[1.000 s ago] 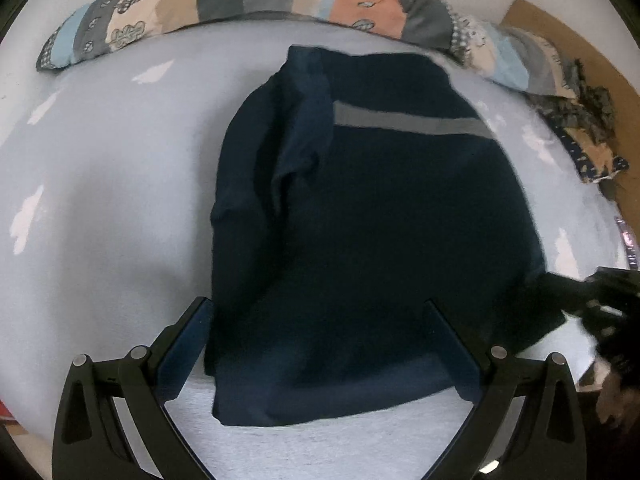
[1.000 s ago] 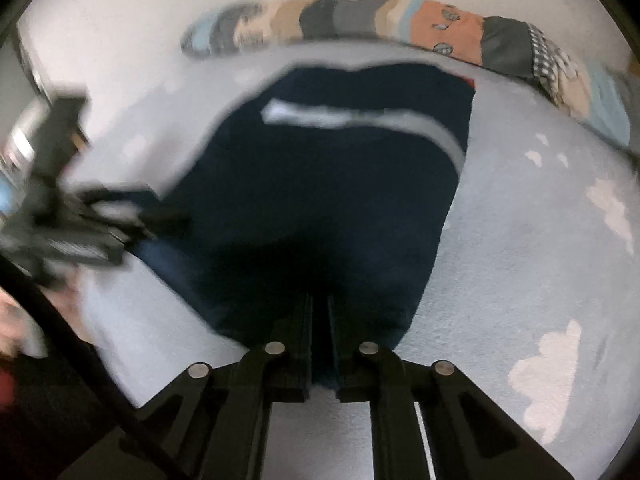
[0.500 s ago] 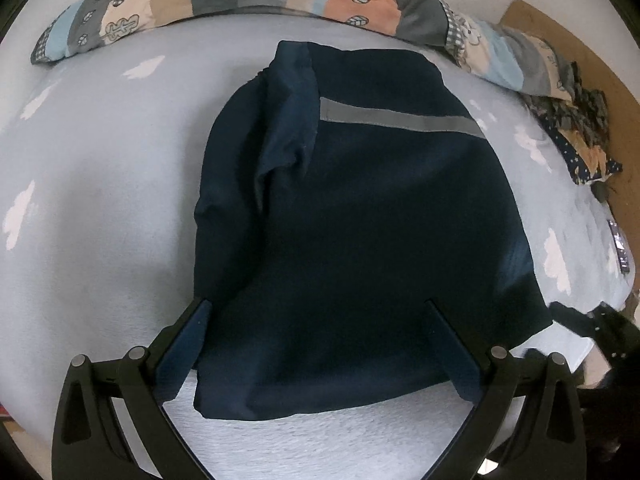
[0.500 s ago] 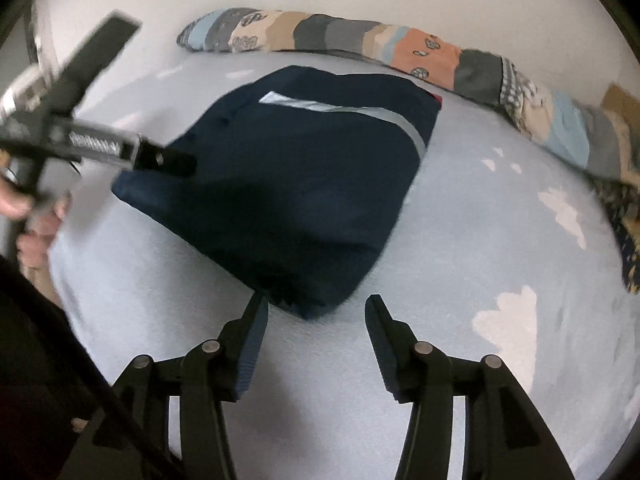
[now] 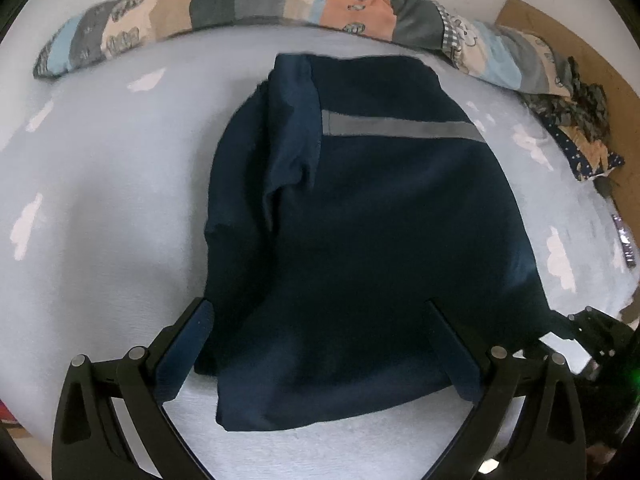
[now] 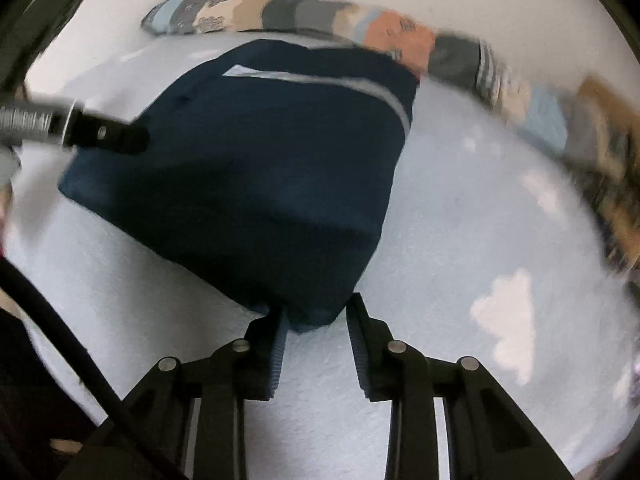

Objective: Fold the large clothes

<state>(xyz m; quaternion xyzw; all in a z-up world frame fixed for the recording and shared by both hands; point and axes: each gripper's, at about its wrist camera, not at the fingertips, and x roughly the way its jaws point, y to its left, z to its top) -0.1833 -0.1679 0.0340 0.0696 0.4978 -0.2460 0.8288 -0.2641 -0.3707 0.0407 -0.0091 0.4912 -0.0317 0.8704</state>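
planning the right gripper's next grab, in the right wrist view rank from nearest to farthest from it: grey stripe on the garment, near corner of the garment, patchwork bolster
1. near corner of the garment, between the right gripper fingers
2. grey stripe, across the garment's far end
3. patchwork bolster, along the wall beyond the garment

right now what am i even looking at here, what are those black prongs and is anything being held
There is no robot arm. A person holds a two-finger gripper in each hand, and each gripper carries a fisheye camera looking along its fingers, hence the round, bent pictures.

One picture comes from the left gripper, whose jaws stand wide open over the near edge of a navy garment with a grey stripe. It holds nothing.

The other comes from the right gripper. Its jaws have just been closing on the garment's near corner, which sits between them, but a gap still shows on one side, so nothing is clamped yet.

The garment lies partly folded on a pale blue sheet with white clouds. A patchwork bolster runs along the far edge.
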